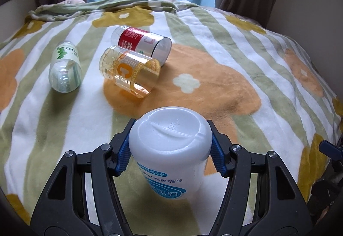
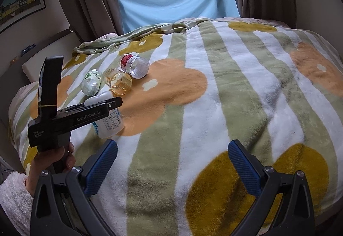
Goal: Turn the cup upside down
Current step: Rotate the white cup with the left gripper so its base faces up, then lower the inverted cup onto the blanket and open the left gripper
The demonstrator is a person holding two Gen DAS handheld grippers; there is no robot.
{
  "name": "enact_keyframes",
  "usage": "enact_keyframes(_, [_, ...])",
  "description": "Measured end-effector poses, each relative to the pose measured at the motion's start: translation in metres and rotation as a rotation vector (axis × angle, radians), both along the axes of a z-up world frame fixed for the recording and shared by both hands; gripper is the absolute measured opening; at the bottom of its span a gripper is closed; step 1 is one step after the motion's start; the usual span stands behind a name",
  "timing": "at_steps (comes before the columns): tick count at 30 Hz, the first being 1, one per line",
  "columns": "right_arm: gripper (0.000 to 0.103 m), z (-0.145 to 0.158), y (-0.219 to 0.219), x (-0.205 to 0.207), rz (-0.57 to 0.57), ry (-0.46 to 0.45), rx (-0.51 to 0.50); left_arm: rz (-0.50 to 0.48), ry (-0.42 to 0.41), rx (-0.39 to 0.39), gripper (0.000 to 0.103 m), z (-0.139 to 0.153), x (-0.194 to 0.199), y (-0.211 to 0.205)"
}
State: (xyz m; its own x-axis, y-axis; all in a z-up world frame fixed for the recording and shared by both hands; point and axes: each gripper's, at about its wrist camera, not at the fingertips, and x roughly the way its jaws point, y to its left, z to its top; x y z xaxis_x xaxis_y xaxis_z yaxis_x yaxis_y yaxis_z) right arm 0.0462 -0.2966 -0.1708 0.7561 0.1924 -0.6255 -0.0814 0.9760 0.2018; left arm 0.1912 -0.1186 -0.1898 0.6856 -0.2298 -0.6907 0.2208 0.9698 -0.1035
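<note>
On the striped floral blanket (image 1: 214, 43), the left tongs (image 1: 171, 150) were clamped on the white cup (image 1: 169, 148), bottom up and tilted. Beyond it lay the orange cup (image 1: 130, 73), red-labelled cup (image 1: 143, 43) and green-labelled cup (image 1: 64, 68). Right tongs (image 2: 171, 161) hung wide apart, empty.

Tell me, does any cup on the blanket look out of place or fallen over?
Yes. Three cups lie on their sides on the blanket: the green-print cup, the orange cup and the red-label cup, the last two touching. Nothing looks spilled. The white cup is bottom-up between the left gripper fingers.
</note>
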Motion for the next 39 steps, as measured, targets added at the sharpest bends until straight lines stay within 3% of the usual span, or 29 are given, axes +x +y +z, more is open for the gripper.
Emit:
enact_keyframes(9, [0.103,-0.001,0.001,0.0,0.0,-0.001,0.017,-0.006,-0.001,0.009,0.062,0.002,-0.014,0.002])
enact_keyframes(12, [0.103,0.0,0.001,-0.001,0.001,-0.006,0.014,0.032,-0.023,0.023,0.102,0.007,-0.018,0.003])
enact_keyframes(16, [0.103,0.002,0.003,-0.003,-0.002,-0.008,0.009,0.035,-0.082,-0.027,0.103,0.016,-0.03,0.012])
enact_keyframes(23, [0.103,-0.002,0.002,-0.001,-0.007,0.005,0.023,0.002,-0.105,0.025,0.103,0.009,-0.038,0.009])
enact_keyframes(26, [0.103,-0.003,0.003,0.0,-0.006,0.012,0.022,-0.017,-0.129,0.019,0.1,0.009,-0.039,0.006])
enact_keyframes(27, [0.103,-0.004,0.003,0.0,-0.006,0.014,0.021,-0.024,-0.132,0.017,0.095,0.009,-0.038,0.005])
enact_keyframes(31, [0.103,-0.007,0.003,0.001,-0.008,0.022,0.024,-0.053,-0.102,0.01,0.059,0.007,-0.029,0.002])
enact_keyframes(39, [0.103,-0.009,0.005,0.006,-0.001,0.029,0.021,-0.023,-0.203,-0.004,0.059,0.006,-0.025,0.002])
